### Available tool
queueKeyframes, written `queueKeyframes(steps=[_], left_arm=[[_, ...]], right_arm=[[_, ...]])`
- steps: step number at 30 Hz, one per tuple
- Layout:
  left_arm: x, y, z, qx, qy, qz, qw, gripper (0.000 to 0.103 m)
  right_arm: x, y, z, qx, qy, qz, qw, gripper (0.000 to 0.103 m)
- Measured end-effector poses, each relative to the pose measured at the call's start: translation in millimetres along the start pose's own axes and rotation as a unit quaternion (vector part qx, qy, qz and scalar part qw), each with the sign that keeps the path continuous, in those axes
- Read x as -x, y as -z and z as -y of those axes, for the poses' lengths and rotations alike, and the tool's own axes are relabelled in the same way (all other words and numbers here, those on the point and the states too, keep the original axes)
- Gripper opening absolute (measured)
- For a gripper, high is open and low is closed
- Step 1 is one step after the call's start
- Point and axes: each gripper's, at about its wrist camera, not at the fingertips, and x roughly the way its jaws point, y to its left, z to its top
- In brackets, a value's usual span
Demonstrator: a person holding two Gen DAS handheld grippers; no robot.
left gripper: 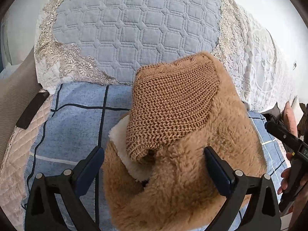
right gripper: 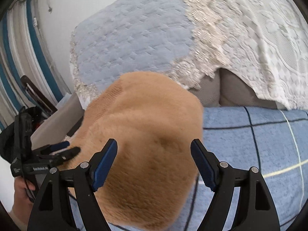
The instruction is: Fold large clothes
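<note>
Left wrist: left claw (left gripper: 154, 165) open, pads apart over the tan fleece coat (left gripper: 192, 173) bundled on blue checked sheet (left gripper: 73, 127); quilted cover (left gripper: 123, 28) behind, sheet free to the left. Right wrist: right claw (right gripper: 154, 159) open, coat below it; bare sheet to the right.

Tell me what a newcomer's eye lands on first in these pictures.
First, the tan fleece garment bundled on the blue checked sheet, a brown knitted panel lying on top of it. Next, the quilted blue cover with lace edging draped behind it. Both the left gripper and the right gripper hang open above the fleece.
</note>
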Motion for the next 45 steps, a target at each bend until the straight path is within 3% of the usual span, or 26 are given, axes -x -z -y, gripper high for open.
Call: queueKeyframes(steps=[5,10,14,16,19,27,45], left_arm=[[-4.1,2.2,-8.3,0.019,0.016,-0.018,0.9995,0.103],[-20.5,7.0,-27.8,0.063,0.069,-0.056,0.994,0.103],[-17.9,10.5,-15.8,0.023,0.028,-0.044,0.9984,0.103],[-12.4,10.2,-7.2,0.0,0.009,-0.032,0.9994,0.103],[-9.8,9.2,-0.3,-0.015,-0.002,-0.024,0.9996,0.103],[-9.5,7.6,-0.2,-0.015,-0.006,-0.024,0.9996,0.103],[-7.6,9.2,5.6,-0.033,-0.022,-0.012,0.9991,0.103]], right_arm=[[-3.0,11.2,30.2,-0.047,-0.018,-0.026,0.998,0.079],[-27.0,29.0,64.6,-0.118,-0.055,-0.069,0.989,0.079],[-44.3,38.0,76.1,-0.17,-0.116,-0.077,0.975,0.079],[-48.0,39.5,77.5,-0.176,-0.125,-0.076,0.974,0.083],[-48.2,40.4,79.2,-0.18,-0.118,-0.074,0.974,0.09],[-36.9,39.3,72.3,-0.154,-0.087,-0.065,0.982,0.09],[-38.4,38.1,70.7,-0.152,-0.083,-0.066,0.983,0.09]])
